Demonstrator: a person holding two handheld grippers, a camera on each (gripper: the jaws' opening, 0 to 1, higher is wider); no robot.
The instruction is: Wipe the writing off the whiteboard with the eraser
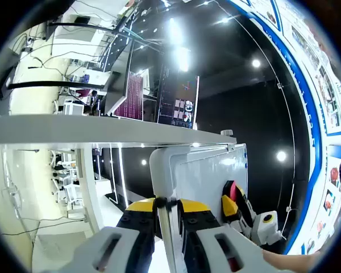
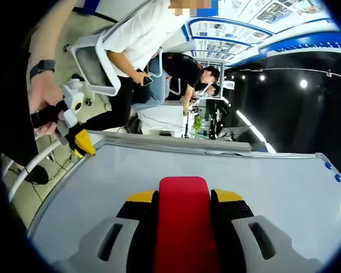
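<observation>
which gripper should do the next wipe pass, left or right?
Right. The right gripper is shut on the red eraser, facing the whiteboard surface. The left gripper is clamped on the board's edge, apparently steadying it, with no eraser. Writing isn't discernible in the right gripper view.

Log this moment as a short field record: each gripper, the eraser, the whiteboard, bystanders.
left gripper: shut on the whiteboard's edge
right gripper: shut on the red eraser
eraser: held over the board face; contact cannot be told
whiteboard: the face in the right gripper view looks clean, no writing visible
people: beyond the board's far edge, one in a chair
</observation>
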